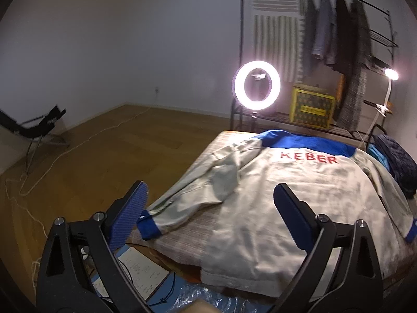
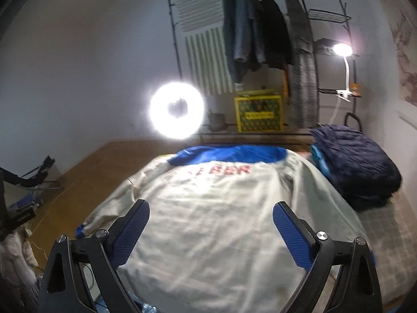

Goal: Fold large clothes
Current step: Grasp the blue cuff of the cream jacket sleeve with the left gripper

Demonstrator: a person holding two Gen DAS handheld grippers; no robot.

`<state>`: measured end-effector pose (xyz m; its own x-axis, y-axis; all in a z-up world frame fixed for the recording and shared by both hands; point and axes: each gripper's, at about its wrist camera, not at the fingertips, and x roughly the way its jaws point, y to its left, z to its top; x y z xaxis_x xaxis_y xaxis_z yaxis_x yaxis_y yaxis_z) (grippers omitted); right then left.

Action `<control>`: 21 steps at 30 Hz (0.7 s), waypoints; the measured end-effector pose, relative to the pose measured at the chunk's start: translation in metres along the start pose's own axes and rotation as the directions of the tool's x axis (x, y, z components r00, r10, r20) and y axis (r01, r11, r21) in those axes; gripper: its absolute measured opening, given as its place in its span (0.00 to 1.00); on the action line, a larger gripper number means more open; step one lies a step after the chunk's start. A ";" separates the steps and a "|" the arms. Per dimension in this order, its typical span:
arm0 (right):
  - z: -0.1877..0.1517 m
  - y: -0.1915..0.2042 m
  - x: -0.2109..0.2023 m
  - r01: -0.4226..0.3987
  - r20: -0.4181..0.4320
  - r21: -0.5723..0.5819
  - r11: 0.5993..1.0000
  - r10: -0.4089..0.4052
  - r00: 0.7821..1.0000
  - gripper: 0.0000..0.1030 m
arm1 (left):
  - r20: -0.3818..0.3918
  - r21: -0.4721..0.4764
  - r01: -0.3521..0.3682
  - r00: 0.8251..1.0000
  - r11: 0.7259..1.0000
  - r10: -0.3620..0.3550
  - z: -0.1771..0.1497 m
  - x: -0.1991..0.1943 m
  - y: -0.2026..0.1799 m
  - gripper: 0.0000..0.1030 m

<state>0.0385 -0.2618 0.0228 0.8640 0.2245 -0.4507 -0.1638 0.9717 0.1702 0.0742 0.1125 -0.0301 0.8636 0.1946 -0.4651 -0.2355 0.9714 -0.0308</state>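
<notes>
A large pale grey jacket (image 1: 273,198) with blue shoulders, blue cuffs and red lettering lies back-up and spread flat on a table (image 1: 182,237). Its left sleeve (image 1: 187,200) angles down toward the table's left corner, ending in a blue cuff (image 1: 149,225). My left gripper (image 1: 211,193) hovers open above the jacket's lower left, its left fingertip (image 1: 139,195) near that cuff. In the right wrist view the same jacket (image 2: 221,221) fills the middle. My right gripper (image 2: 211,214) hangs open over the lower back, holding nothing.
A dark blue quilted garment (image 2: 357,161) is piled at the table's far right. Behind stand a lit ring light (image 2: 177,110), a clothes rack (image 2: 263,26) with hanging clothes, a yellow crate (image 2: 258,113) and a clip lamp (image 2: 342,50). Papers (image 1: 140,268) and cables lie below the table's near left.
</notes>
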 end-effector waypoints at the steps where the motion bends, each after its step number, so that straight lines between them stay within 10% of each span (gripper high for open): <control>1: 0.002 0.002 0.003 -0.014 0.010 0.002 1.000 0.014 1.000 0.94 | -0.005 -0.013 -0.007 1.000 1.000 0.007 0.002 0.007 0.008 0.95; 10: 0.022 0.031 0.071 -0.224 -0.044 0.077 0.971 0.228 0.973 0.94 | -0.151 -0.199 0.007 0.988 0.980 -0.037 0.020 0.072 0.083 0.88; 21: -0.022 0.059 0.124 -0.271 -0.172 -0.024 0.962 0.263 0.949 0.94 | -0.417 -0.587 -0.072 0.881 0.806 -0.225 -0.069 0.202 0.205 0.88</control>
<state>0.1258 -0.1752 -0.0420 0.6956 0.4810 -0.5336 -0.4027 0.8762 0.2649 0.1692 0.3412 -0.1917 0.6276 -0.1041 -0.7716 -0.5138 0.6891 -0.5110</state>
